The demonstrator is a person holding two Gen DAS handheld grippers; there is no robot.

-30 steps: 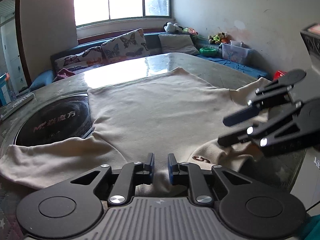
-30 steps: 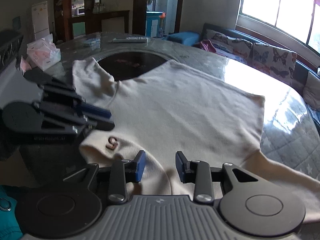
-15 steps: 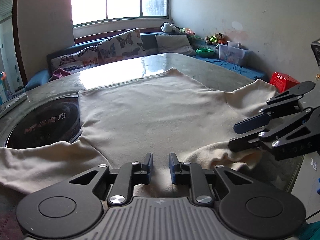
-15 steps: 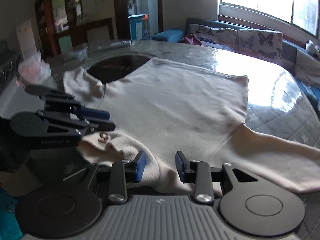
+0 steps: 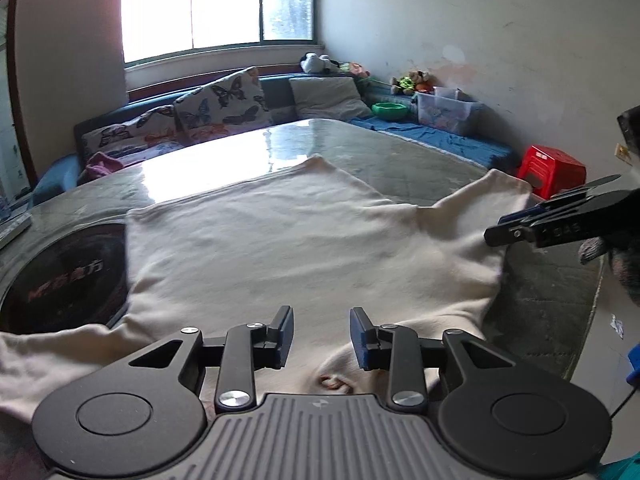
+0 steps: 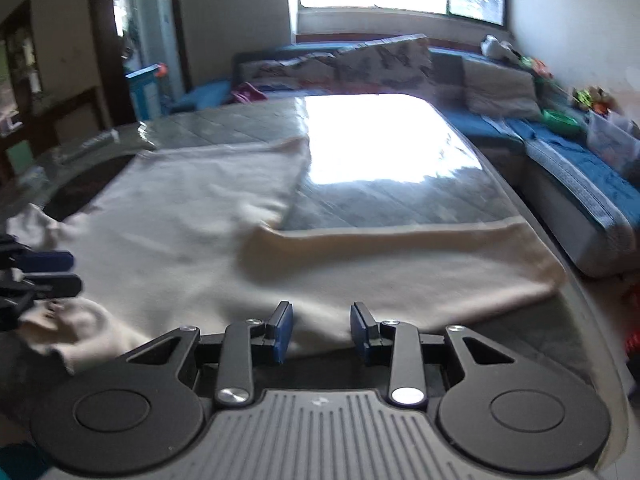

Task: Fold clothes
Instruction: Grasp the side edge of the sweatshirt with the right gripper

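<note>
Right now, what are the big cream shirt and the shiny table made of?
The shirt looks like soft matte knit, maybe cotton: it drapes and wrinkles. The table seems topped with glossy glass or clear plastic over a quilted cover: it mirrors the window.

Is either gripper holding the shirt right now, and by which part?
Nothing is held. The left gripper and right gripper both stand open above the cream shirt.

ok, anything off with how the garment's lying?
Mostly flat. The cream long-sleeved top lies spread on the round glass-topped table, but its collar edge is bunched near the left gripper, and one side covers the dark round inset.
</note>
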